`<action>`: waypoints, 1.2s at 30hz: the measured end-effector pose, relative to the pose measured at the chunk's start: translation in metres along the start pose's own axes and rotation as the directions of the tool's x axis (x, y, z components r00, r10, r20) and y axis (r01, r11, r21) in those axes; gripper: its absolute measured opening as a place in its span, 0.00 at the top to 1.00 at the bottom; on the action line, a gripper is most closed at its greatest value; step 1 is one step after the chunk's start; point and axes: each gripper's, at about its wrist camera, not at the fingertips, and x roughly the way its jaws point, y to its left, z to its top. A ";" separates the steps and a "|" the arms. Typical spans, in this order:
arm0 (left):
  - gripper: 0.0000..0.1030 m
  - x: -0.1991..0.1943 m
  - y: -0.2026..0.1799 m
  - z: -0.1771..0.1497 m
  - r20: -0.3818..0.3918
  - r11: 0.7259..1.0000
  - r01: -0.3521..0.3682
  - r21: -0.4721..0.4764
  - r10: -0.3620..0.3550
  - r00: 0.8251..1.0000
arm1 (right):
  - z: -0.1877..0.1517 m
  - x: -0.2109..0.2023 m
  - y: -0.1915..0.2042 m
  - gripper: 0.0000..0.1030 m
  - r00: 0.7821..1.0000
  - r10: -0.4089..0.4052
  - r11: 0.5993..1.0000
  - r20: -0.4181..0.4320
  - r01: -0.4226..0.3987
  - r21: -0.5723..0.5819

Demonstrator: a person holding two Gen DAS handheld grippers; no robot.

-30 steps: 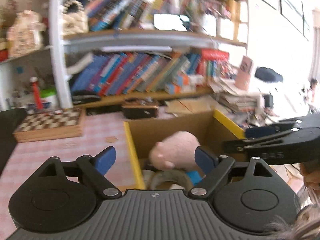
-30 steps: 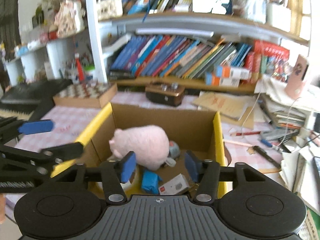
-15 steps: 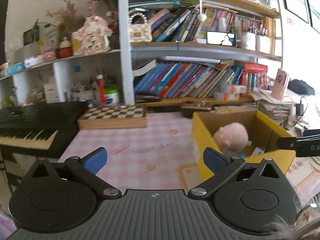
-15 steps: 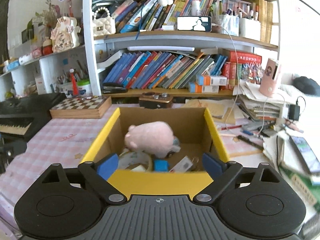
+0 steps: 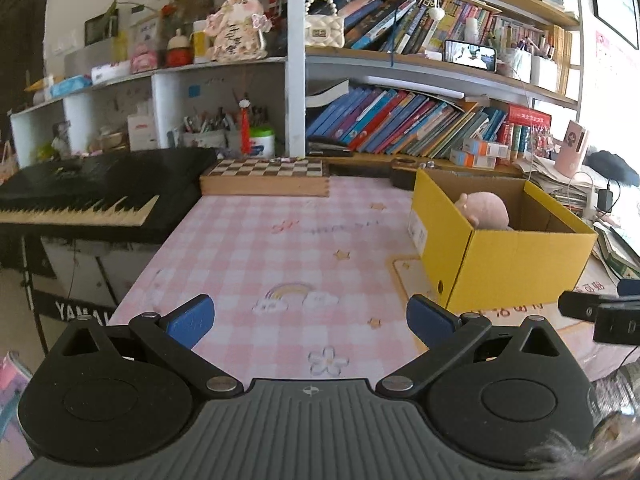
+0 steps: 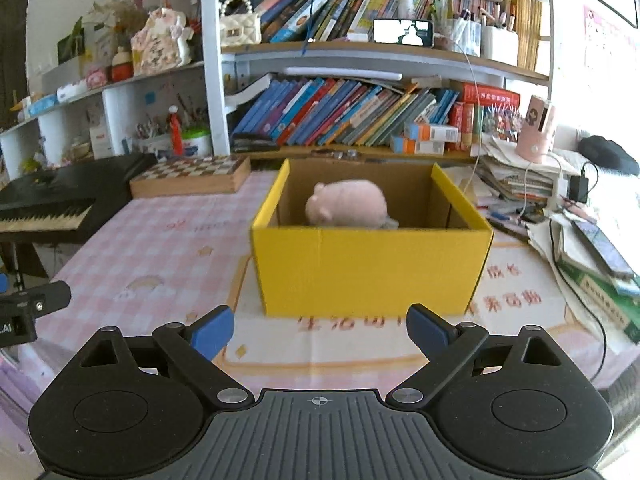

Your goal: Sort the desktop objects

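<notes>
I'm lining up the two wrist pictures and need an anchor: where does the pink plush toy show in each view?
Left wrist view: the pink plush toy sits right of centre, inside the yellow box, partly hidden by the box's near wall.
Right wrist view: the pink plush toy is near the centre, above the yellow box's front wall.
Shared landmark: the chessboard, left of the box in both.

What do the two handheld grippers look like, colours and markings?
Both match: the left gripper and right gripper have black linkage arms with silver pivot pins, blue finger pads, round black discs either side, and a ribbed grey centre plate bearing a small crosshair mark.
</notes>
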 end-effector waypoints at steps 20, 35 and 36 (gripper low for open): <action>0.00 -0.031 0.014 -0.034 -0.047 1.000 0.002 0.014 -0.001 0.999 | -0.036 -0.033 0.022 0.04 0.998 -0.046 0.999 -0.039 0.047 0.023; 0.00 -0.035 0.011 -0.039 -0.061 0.999 0.035 0.031 -0.033 0.998 | -0.040 -0.036 0.025 0.03 0.997 -0.043 0.999 -0.066 0.045 0.025; 0.00 -0.035 0.011 -0.039 -0.062 0.999 0.036 0.033 -0.034 0.997 | -0.040 -0.036 0.025 0.03 0.997 -0.042 0.999 -0.067 0.044 0.024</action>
